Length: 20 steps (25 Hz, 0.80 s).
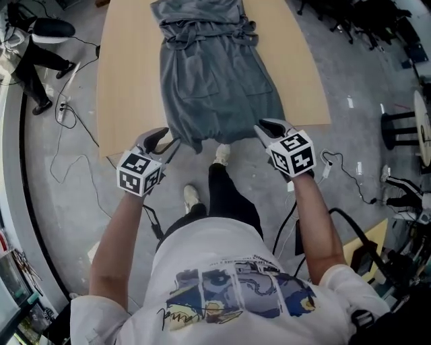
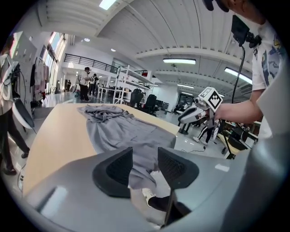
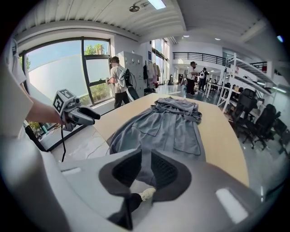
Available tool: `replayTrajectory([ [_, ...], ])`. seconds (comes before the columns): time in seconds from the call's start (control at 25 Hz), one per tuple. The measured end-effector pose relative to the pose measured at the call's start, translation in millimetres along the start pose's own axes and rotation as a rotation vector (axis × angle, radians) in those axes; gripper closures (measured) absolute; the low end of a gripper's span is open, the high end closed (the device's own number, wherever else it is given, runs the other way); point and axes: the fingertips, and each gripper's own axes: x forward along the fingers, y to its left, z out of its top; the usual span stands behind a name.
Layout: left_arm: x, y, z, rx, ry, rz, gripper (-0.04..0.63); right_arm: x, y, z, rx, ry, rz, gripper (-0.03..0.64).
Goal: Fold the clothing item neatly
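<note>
A grey dress (image 1: pixel 215 81) lies flat along the tan table (image 1: pixel 128 81), its tied waist at the far end and its hem drooping over the near edge. My left gripper (image 1: pixel 163 140) hovers just off the hem's left corner, jaws apart, holding nothing. My right gripper (image 1: pixel 264 127) hovers at the hem's right corner, jaws narrowly apart and empty. In the left gripper view the hem (image 2: pixel 142 163) shows through the gap of the left gripper (image 2: pixel 145 152), and the right gripper (image 2: pixel 183 120) hangs free of cloth. The right gripper view looks through the right gripper (image 3: pixel 146 154) at the dress (image 3: pixel 167 127).
The wearer's legs and a pale shoe (image 1: pixel 222 153) are below the table's near edge. Cables (image 1: pixel 74 135) trail over the floor at left. A person (image 1: pixel 40 54) stands far left, and a stool (image 1: pixel 404 128) and chairs (image 1: pixel 363 20) are at right.
</note>
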Motion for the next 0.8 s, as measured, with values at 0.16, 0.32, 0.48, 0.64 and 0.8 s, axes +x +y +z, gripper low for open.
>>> replayTrajectory([
  [0.16, 3, -12, -42, -0.046, 0.053, -0.003, 0.411, -10, -4, -36, 0.039, 0.043, -0.027, 0.563],
  [0.32, 13, -18, -69, -0.084, 0.094, 0.013, 0.411, -12, -27, -68, 0.069, 0.087, -0.042, 0.560],
  [0.48, 21, -26, -85, -0.152, 0.124, 0.047, 0.403, -14, -57, -98, 0.105, 0.128, -0.045, 0.549],
  [0.64, 36, -26, -106, -0.243, 0.151, 0.083, 0.375, -7, -88, -132, 0.156, 0.161, -0.036, 0.537],
  [0.8, 52, -21, -123, -0.338, 0.153, 0.116, 0.339, 9, -110, -164, 0.180, 0.195, -0.001, 0.509],
])
